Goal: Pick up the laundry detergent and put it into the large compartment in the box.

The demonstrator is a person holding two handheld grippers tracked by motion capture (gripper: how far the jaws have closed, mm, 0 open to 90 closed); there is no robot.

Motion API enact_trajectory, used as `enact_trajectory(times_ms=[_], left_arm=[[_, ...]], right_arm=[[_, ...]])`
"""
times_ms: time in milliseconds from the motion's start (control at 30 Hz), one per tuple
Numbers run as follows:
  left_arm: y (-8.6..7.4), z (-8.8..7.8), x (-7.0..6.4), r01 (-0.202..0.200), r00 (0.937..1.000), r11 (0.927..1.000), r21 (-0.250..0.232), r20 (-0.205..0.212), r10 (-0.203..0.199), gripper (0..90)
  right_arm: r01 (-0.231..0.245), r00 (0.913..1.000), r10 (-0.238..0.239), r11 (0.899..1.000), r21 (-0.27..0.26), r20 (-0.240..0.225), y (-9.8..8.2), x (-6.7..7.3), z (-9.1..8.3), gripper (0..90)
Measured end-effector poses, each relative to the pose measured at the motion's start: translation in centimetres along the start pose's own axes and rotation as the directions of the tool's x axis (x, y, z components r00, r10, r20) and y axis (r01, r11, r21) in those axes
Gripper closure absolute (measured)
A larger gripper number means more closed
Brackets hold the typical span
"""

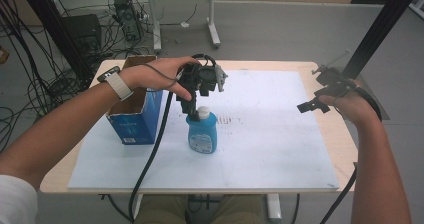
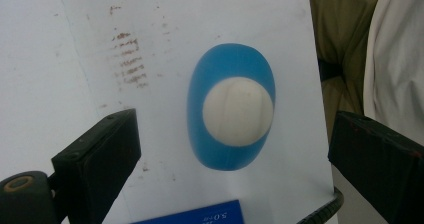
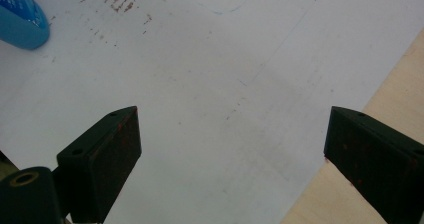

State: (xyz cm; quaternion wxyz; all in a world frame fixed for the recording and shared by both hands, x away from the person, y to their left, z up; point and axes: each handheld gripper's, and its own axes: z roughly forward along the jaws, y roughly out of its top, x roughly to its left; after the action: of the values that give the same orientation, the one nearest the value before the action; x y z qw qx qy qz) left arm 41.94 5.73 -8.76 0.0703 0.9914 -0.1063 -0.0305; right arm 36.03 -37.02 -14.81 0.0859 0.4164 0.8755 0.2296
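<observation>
A blue bottle [image 1: 202, 133] with a white cap [image 1: 203, 113] stands upright on the white sheet [image 1: 260, 144]. My left gripper [image 1: 197, 106] hangs directly above it, pointing down. In the left gripper view the bottle [image 2: 231, 114] is seen from above with its cap [image 2: 238, 111] between the wide-apart jaws, and nothing touches it. The left gripper [image 2: 234, 159] is open. My right gripper [image 1: 312, 104] is held up over the table's right edge, open, with bare sheet between its jaws [image 3: 232, 154]. The bottle's base [image 3: 20, 19] shows at the top left of the right gripper view.
An open blue cardboard box [image 1: 136, 109] stands left of the bottle, under the left hand. The sheet carries brown smudges [image 1: 231, 119]. The wooden table edge [image 1: 345, 134] runs along the right. Cables and desk legs lie on the floor beyond.
</observation>
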Motion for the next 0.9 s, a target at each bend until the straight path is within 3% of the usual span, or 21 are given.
enact_trajectory(times_ms=[900], left_arm=[[-0.21, -0.07, -0.05, 0.003, 1.0, 1.0, -0.006, -0.002, -0.003, 7.0]], right_arm=[[-0.001, 1.0, 0.001, 1.0, 0.001, 0.003, -0.07, 0.09, -0.09, 8.1]])
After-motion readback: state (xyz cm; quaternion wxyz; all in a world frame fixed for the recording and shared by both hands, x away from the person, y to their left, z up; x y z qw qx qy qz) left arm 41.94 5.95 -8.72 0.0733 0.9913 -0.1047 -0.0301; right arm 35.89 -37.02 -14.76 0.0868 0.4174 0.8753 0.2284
